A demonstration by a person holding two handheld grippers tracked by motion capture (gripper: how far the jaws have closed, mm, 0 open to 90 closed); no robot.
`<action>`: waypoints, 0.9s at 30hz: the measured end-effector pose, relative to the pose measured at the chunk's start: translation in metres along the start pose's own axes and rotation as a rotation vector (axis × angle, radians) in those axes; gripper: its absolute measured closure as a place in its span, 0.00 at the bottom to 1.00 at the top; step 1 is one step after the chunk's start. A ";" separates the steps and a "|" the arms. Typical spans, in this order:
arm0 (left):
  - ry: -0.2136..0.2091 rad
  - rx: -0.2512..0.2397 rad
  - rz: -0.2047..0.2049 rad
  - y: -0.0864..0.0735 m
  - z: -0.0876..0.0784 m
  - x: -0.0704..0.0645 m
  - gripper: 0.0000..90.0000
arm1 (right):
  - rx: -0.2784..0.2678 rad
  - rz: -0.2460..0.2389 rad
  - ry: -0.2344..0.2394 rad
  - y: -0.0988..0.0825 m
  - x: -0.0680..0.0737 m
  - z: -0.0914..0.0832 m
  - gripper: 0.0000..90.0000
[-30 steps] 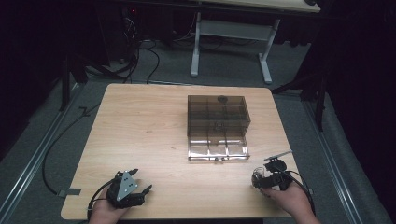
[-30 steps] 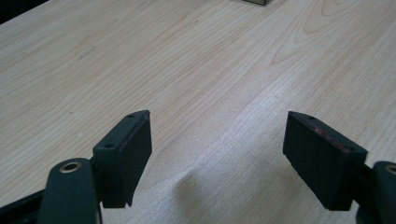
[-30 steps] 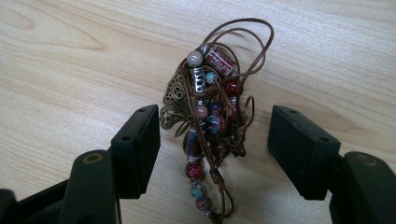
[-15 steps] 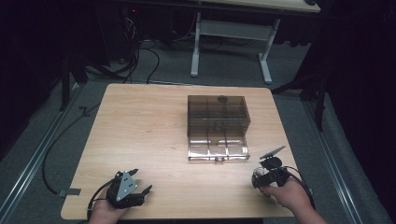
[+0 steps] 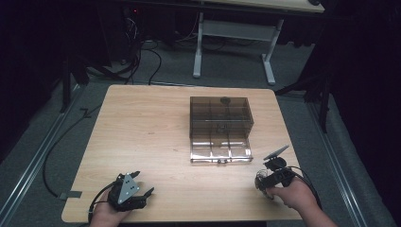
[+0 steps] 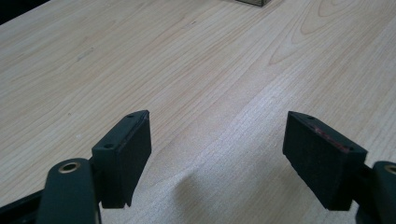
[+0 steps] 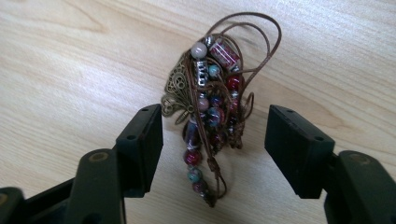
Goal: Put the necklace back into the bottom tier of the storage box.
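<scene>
Light wood bench [image 5: 156, 132]. A smoky transparent compartment box [image 5: 220, 118] stood just right of centre, lid open and lying flat toward the near edge. Dividers were visible through the walls; contents could not be made out from the high view.

Left gripper [image 5: 137, 185] rested near the front-left corner of the bench, held by the left hand [image 5: 106, 215], grey three-cornered plate on top. In the left gripper view its jaws stood wide apart with bare wood grain between them and nothing held; a corner of the box was cut off at the top edge of that view.

Right gripper [image 5: 261, 179] sat near the front-right corner, in the right hand [image 5: 295, 194], well apart from the box, cable trailing to the right. In the right gripper view [image 7: 212, 133] the jaws were spread, not touching anything. A beaded bracelet [image 7: 210, 102] lay on the bench between and just beyond them: brown cord loops, red, teal and pink beads, silver spacers, a brass filigree charm. Its near end reached in between the jaws. From the high view the bracelet showed as a small dark tangle beside the gripper, detail not resolvable.

Beyond the bench: dark floor, cables [image 5: 137, 52], legs of a second table [image 5: 234, 33].
</scene>
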State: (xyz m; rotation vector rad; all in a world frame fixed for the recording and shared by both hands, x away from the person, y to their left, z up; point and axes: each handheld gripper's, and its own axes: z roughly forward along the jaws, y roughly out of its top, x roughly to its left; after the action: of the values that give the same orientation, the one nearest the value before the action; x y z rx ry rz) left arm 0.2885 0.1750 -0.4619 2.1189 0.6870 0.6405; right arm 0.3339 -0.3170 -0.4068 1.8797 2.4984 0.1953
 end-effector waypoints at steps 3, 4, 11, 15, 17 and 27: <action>0.000 0.000 -0.001 0.000 0.000 0.000 0.27 | 0.013 -0.022 -0.013 0.001 -0.001 0.001 0.47; 0.000 0.000 -0.001 0.000 0.000 0.000 0.27 | 0.023 -0.026 -0.016 0.002 -0.001 0.001 0.48; -0.001 -0.001 0.001 0.000 0.000 0.000 0.26 | 0.032 -0.066 -0.025 0.006 0.002 0.005 0.57; -0.002 -0.001 0.000 0.000 0.000 0.000 0.26 | 0.039 -0.072 -0.036 0.008 0.004 0.006 0.64; -0.003 0.001 0.002 0.000 0.000 0.000 0.26 | 0.043 -0.081 -0.039 0.009 0.004 0.007 0.66; -0.004 0.001 0.004 0.000 0.000 0.000 0.26 | 0.043 -0.077 -0.029 0.008 0.002 0.006 0.77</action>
State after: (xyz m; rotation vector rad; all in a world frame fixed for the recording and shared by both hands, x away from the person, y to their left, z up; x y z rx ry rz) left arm 0.2884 0.1749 -0.4618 2.1227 0.6811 0.6381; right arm 0.3417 -0.3118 -0.4123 1.7836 2.5703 0.1130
